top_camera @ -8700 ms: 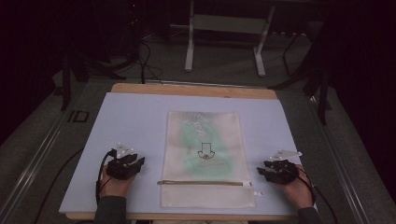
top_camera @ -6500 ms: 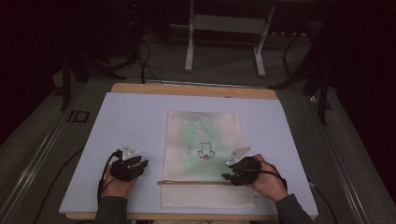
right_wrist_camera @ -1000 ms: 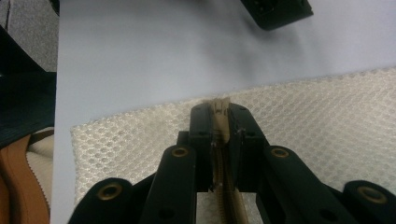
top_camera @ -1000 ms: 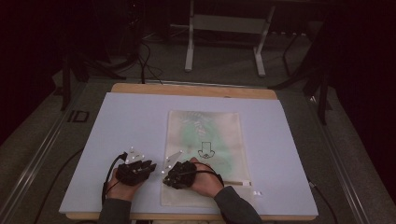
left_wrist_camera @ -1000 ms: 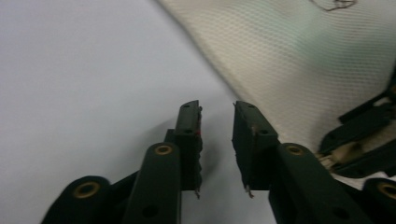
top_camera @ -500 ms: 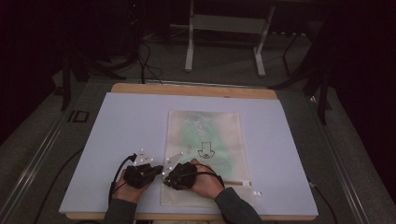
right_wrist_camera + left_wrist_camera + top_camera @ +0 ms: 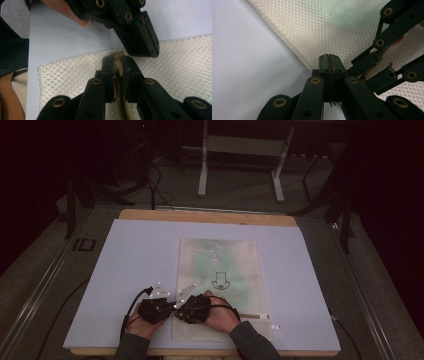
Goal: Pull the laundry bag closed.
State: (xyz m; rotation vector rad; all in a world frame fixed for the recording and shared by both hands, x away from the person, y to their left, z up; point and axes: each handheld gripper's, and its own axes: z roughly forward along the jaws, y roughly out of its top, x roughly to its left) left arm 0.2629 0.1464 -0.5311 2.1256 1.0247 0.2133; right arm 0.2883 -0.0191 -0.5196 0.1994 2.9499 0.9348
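Observation:
A cream mesh zipper bag [image 7: 220, 265] with a green item and a black arrow mark lies flat on the pale board [image 7: 130, 260]. Its zipper [image 7: 252, 316] runs along the near edge. My right gripper [image 7: 179, 312] is at the zipper's left end, and in the right gripper view it [image 7: 117, 62] is shut on the beige zipper [image 7: 122, 110]. Tip to tip with it, my left gripper [image 7: 165, 306] is shut on the bag's left edge [image 7: 312, 67], its jaws [image 7: 329, 62] pressed together. The left gripper [image 7: 147, 42] also shows from above, just beyond the right one's jaws.
The board rests on a wooden table [image 7: 210, 216] with dark floor around it. A metal stand [image 7: 240, 150] and cables lie beyond the far edge. A small white tag [image 7: 274, 326] sits by the bag's near right corner. Both hands crowd the near left part of the bag.
My right gripper came in from the right of the bag and travelled left along the zipper to its left end. My left gripper shifted right onto the bag's left edge.

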